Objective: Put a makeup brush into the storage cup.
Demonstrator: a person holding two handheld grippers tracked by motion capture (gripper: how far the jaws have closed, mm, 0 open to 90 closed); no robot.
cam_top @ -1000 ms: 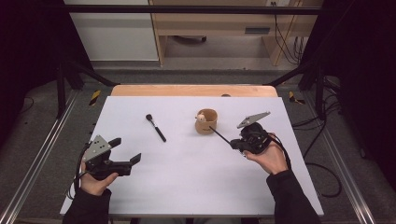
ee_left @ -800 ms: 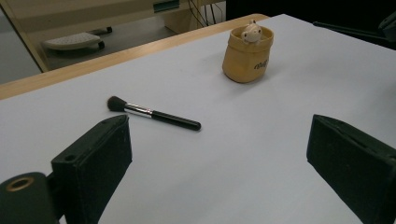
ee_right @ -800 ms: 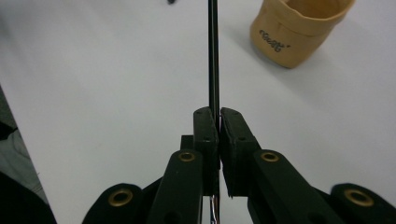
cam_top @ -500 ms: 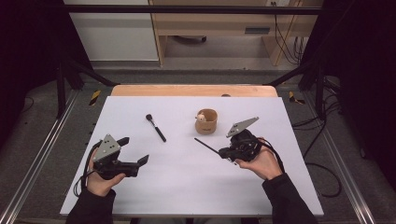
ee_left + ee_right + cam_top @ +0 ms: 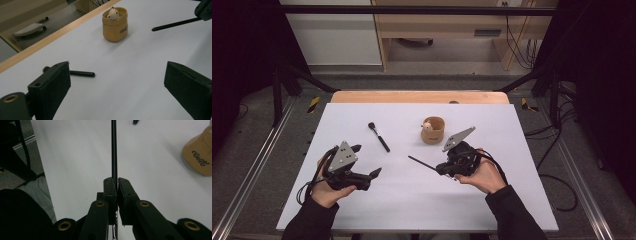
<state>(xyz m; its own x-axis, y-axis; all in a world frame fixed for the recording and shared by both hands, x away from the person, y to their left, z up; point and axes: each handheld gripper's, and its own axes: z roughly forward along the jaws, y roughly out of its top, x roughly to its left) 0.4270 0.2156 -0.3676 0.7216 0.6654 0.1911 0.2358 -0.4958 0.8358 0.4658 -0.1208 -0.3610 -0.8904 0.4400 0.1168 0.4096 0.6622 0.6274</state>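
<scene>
Right of centre in the high view, the right hand-held gripper [image 5: 446, 170] pinches a thin black stick [image 5: 422, 163] by one end, above the tabletop [image 5: 522, 150]. Stiff and light, it should pivot unless gripped nearer mid-shaft. Lower left, the left hand-held gripper [image 5: 371, 176] is spread, empty.

From my seat, the thin black stick [image 5: 422, 163] is pinched at one end by my right gripper [image 5: 443, 170] and points out toward ten o'clock, its free tip above the white table — whether it touches, I cannot tell. The tan cup [image 5: 432, 130] stands upright at twelve o'clock from that gripper, near the table's middle, dark lettering on its side and a small pale figure [image 5: 113, 13] peeking over its rim. The black brush [image 5: 378, 137] lies flat at nine o'clock of the cup — bristle head toward the far edge.
</scene>
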